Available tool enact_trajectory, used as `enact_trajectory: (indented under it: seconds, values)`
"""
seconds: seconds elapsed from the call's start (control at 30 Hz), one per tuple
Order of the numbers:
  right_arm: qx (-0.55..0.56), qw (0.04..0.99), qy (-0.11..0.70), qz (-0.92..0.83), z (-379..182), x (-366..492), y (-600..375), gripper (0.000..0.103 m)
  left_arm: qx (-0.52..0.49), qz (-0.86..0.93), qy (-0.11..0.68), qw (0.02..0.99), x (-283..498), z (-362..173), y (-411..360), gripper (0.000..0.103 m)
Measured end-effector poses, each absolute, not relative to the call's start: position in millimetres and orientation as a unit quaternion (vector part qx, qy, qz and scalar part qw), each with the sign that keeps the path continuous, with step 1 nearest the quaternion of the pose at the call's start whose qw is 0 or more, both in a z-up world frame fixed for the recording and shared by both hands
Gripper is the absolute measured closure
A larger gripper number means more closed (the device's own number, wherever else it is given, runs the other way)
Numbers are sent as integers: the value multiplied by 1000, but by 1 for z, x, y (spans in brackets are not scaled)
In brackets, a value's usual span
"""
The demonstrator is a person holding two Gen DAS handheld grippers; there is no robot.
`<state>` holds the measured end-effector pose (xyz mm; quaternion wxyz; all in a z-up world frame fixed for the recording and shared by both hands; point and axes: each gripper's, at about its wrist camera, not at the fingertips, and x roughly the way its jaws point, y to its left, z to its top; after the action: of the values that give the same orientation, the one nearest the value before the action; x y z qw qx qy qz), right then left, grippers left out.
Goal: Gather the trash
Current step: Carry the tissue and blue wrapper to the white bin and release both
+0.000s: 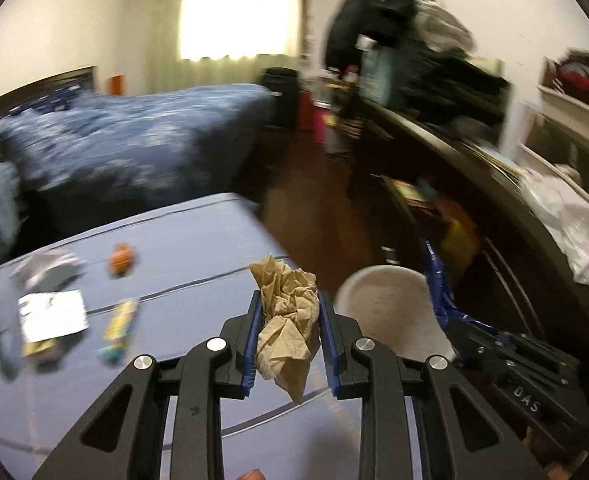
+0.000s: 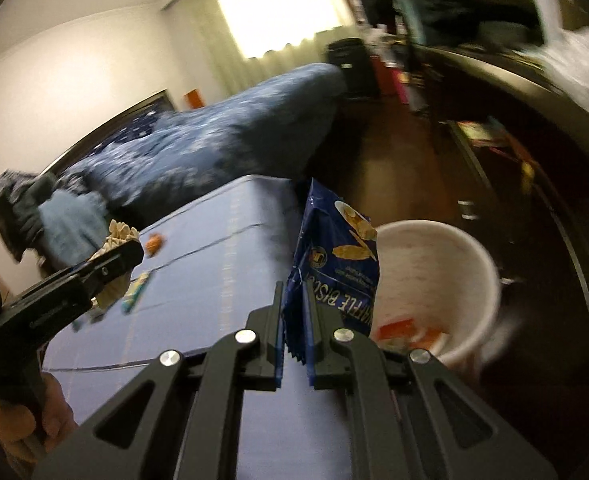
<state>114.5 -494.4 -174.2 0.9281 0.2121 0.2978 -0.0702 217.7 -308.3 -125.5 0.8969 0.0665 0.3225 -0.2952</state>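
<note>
Bedroom light falls from a bright curtained window (image 1: 236,8) onto my blue-covered surface (image 1: 198,240), with a bed under a blue patterned quilt (image 1: 134,132) behind it. My left tool (image 1: 288,344) is closed partway, its blue-lined jaws pressing both sides of a crumpled brown paper napkin (image 1: 288,320), which stands up between them above the near right part of the surface. My right tool (image 2: 294,336) is closed almost fully on the lower edge of a dark blue biscuit wrapper (image 2: 332,264), held upright just left of a white bin (image 2: 454,264). The bin stands off the surface's right edge, over the dark wood floor (image 1: 314,208), and holds some orange and white scraps (image 2: 402,330) at the bottom. Farther left on the surface lie a small orange piece (image 1: 121,259), a colourful long wrapper (image 1: 119,330), a white packet (image 1: 52,314) and crumpled grey material (image 1: 48,270), all blurred. To the far right, a dark desk (image 1: 446,140) is piled with clothes.
</note>
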Motion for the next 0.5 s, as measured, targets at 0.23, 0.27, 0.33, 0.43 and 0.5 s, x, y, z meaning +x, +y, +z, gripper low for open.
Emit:
enact_trajectory:
  seconds: [0.23,0.27,0.33,0.43,0.5]
  values:
    - [264,908,308,-107,-211,109,-566,93,93,-376,337,858,231,-150,-395,77]
    - [274,904,310,-107,-218,112,-575,93,99,-387,337,853,234,-155,-409,76]
    - [283,899,316,-108,-228,118,-586,93,113,-394,337,847,238,-162,-428,76]
    - [287,893,329,-106,-243,131,-597,91,120,-402,359,834,249,-176,-448,75]
    - [294,891,331,-98,-252,137,-602,90,113,-404,376,826,257,-183,-455,51]
